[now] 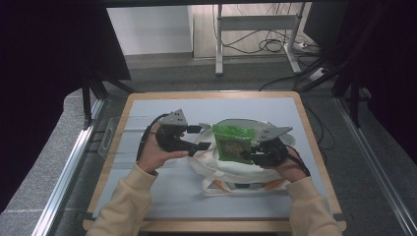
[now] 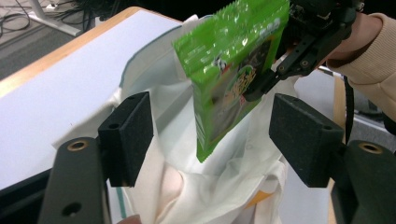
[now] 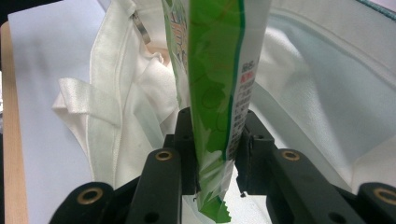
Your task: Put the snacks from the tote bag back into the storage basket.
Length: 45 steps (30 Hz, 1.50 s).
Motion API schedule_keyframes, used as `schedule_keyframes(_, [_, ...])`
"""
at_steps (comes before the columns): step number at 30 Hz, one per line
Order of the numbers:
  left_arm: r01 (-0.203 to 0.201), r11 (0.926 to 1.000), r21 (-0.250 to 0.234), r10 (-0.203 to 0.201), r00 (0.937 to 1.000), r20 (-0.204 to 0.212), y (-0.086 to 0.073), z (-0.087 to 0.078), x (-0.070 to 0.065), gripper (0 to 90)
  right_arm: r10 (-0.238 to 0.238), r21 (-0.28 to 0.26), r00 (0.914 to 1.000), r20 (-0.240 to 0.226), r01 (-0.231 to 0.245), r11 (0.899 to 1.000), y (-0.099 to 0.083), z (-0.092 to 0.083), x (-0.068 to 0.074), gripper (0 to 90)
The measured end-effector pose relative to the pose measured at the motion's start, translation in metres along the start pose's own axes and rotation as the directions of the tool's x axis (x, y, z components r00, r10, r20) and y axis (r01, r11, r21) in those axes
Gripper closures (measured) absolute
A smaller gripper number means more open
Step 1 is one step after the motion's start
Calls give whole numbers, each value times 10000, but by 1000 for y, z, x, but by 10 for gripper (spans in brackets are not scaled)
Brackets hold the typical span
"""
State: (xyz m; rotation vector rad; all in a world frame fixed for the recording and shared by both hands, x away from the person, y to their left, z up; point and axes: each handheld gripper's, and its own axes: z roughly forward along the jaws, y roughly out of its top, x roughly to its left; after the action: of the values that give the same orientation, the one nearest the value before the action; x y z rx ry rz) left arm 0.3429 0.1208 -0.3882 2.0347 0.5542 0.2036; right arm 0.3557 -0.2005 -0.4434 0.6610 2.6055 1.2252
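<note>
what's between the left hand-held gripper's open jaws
Nothing is gripped: in the left gripper view the white bag lies beyond them, the green packet hanging above it.

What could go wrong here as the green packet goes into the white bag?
The right gripper pinches the green packet only by one edge, so it could swing or slip free. The left gripper stands open with nothing between its pads, so the white bag has nothing holding its mouth; the soft cloth may sag shut and the packet could catch on the rim. The packet hangs tilted, so its lower corner may snag a fold.
</note>
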Motion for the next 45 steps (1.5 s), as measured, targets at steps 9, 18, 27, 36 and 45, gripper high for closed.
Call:
schedule_keyframes(9, [-1045,9923,662,1014,9936,491,32,9,9,270,-66,21,10000,-37,66,10000,1,1,0,718])
schedule_keyframes(18, [-1927,9663,1706,1702,9757,1379,58,30,14,263,-192,-51,9998,-82,192,9998,4,0,2,718])
schedule_keyframes(27, [-2597,9317,2538,2066,9539,2177,61,53,17,301,-247,-113,9996,-112,245,9996,5,-1,3,718])
schedule_keyframes(36, [-3439,8846,3150,2737,9297,2464,62,64,10,612,-379,-134,9992,-91,378,9992,8,-1,5,717])
schedule_keyframes(45, [-3854,8702,3068,3158,9145,2531,61,61,9,728,-374,-221,9993,-85,373,9991,8,-2,5,703])
